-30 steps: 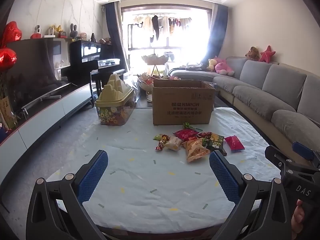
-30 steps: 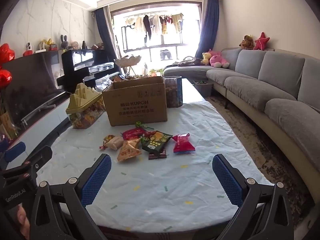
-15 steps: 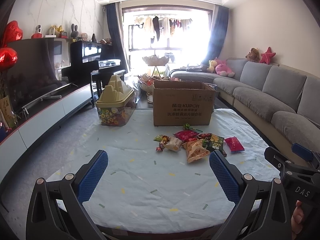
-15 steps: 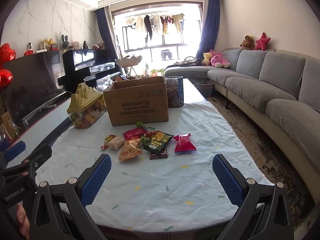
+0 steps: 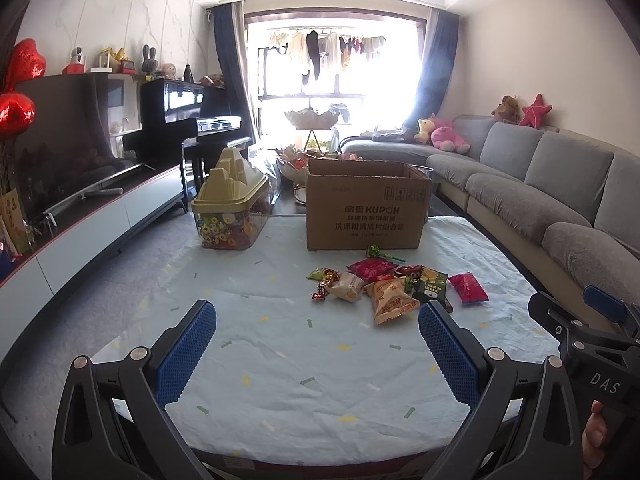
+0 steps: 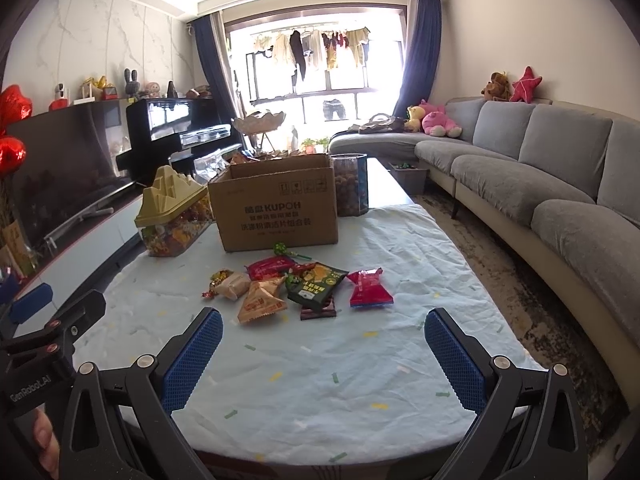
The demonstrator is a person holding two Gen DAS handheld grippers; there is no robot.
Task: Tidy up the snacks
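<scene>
The left gripper [image 5: 314, 350] and the right gripper [image 6: 322, 354] are held released and empty above the near edge of the desk [image 6: 360, 380], which is covered by a pale blue speckled cloth. A loose pile of crinkly foil snack packets [image 6: 296, 286] is seen mid-desk, well apart from both grippers, just in front of an open brown cardboard box [image 6: 276, 210]. Overlapping packets may be pinched together, slick foil may slip, and the cloth may be snagged by a low approach.
</scene>
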